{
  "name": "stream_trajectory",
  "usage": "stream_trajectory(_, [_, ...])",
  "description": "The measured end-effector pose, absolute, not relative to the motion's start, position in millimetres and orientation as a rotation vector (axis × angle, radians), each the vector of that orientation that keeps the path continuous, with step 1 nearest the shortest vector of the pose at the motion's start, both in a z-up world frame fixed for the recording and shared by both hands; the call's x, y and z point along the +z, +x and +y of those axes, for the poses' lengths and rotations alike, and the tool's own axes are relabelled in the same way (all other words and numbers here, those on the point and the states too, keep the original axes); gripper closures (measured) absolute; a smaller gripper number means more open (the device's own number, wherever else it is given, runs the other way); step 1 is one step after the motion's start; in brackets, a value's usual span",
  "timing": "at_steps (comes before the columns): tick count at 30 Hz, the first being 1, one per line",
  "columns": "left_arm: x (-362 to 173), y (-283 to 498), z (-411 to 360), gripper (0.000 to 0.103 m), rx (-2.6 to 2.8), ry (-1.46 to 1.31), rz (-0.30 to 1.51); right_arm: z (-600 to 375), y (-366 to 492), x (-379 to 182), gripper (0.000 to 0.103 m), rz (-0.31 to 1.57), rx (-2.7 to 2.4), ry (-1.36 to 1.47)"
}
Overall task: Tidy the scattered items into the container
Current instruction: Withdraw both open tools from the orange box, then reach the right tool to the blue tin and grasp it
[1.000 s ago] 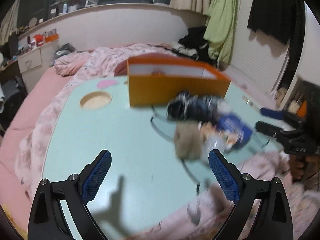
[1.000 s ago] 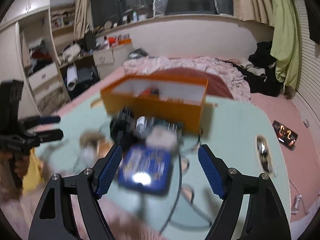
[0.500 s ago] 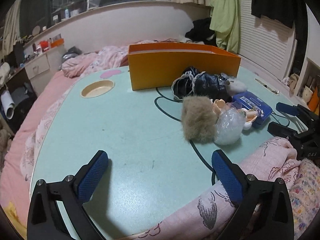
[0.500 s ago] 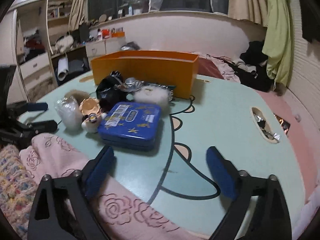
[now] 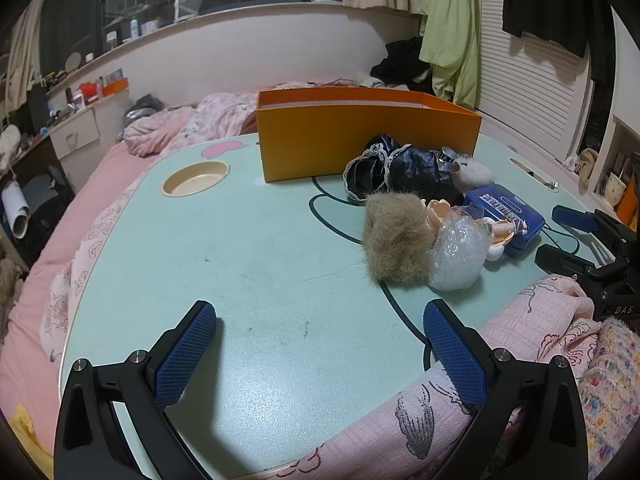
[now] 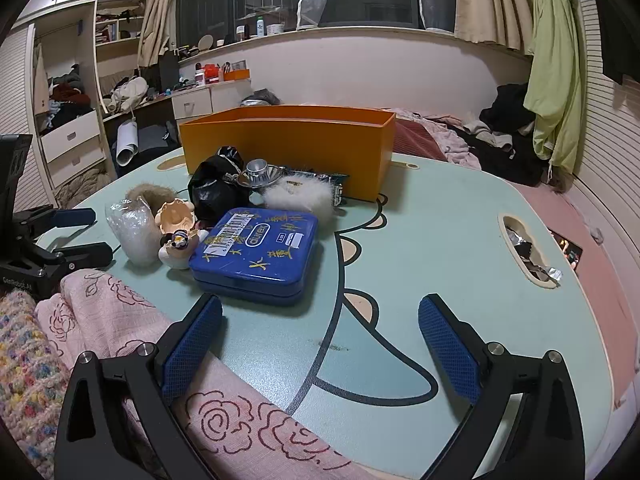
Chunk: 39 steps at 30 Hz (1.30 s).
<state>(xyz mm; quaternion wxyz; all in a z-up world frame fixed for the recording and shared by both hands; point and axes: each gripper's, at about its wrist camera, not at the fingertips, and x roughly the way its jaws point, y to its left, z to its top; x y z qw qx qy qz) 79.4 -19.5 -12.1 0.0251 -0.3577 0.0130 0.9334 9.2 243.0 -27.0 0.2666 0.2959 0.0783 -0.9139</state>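
Observation:
An orange box (image 5: pixel 360 140) (image 6: pixel 288 140) stands at the far side of the pale green table (image 5: pixel 248 248). In front of it lies a heap: black lace cloth (image 5: pixel 400 172), a brown fur piece (image 5: pixel 396 240), a bubble-wrap bundle (image 5: pixel 460 256), a small doll (image 6: pixel 178 224), a white fluffy puff (image 6: pixel 300 196), a silver cap (image 6: pixel 258 170) and a blue tin (image 6: pixel 256 248) (image 5: pixel 504 216). My left gripper (image 5: pixel 320 348) is open and empty, low over the near table, left of the heap. My right gripper (image 6: pixel 320 344) is open and empty, just short of the blue tin.
A pink rose-patterned sleeve (image 6: pixel 120 320) lies along the table's near edge. The table has a round cup recess (image 5: pixel 196 178) and a slot holding foil scraps (image 6: pixel 528 252). A pink bed surrounds the table. A phone (image 6: pixel 568 248) lies on the bed at right.
Both grippers have dropped low toward the table's near edge and steadied; the view is sharp now. The items have not moved.

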Motion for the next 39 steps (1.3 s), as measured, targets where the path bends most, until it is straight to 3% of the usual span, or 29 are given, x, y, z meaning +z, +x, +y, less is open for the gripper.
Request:
stream_trajectory(23, [-11.9, 80.4, -19.9, 0.000, 2.888, -1.101, 0.040, 241.1, 11.3, -23.5, 0.004, 0.210, -2.459, 0.798])
stream_trajectory(31, [-12.1, 80.7, -19.9, 0.000, 2.889, -1.099, 0.040, 238.3, 1.4, -3.6, 0.004, 0.129, -2.430, 0.799])
stream_trajectory(39, [-12.3, 81.0, -19.9, 0.000, 2.889, -1.098, 0.040, 196.5, -22.4, 5.6, 0.004, 0.225, -2.437, 0.895])
